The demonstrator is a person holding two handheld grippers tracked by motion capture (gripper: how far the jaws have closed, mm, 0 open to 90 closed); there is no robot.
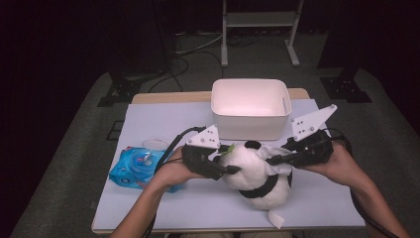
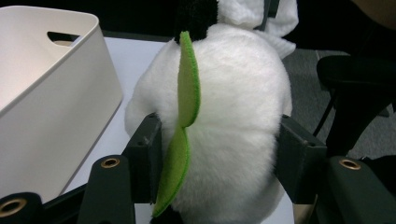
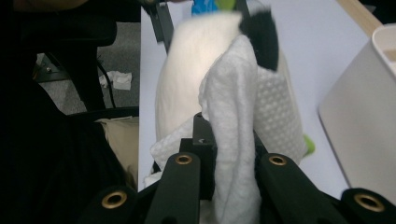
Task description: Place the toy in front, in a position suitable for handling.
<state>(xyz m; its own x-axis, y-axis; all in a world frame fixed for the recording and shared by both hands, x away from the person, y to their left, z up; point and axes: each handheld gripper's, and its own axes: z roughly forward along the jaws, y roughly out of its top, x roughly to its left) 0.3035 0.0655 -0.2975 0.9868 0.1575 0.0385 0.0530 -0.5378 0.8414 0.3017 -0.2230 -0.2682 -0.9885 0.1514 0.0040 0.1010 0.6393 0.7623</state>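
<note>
Panda plush toy (image 1: 255,171) sits up near the middle of the table (image 1: 148,208), just in front of the white bin (image 1: 251,109). It is held from both sides. The left gripper (image 1: 225,168) squeezes the toy's soft round head between its jaws, right by the green felt leaf (image 2: 187,116), so I think it keeps the toy steady. The right gripper (image 1: 272,159) has its jaws pinched tight on a white wipe (image 3: 233,135) that lies against the panda's other side, likely to rub it clean. A blue pack of wipes (image 1: 138,168) lies to the left on the pale tabletop. Around the table the room is dark, with grey carpet (image 1: 64,163) and cables on the floor.
</note>
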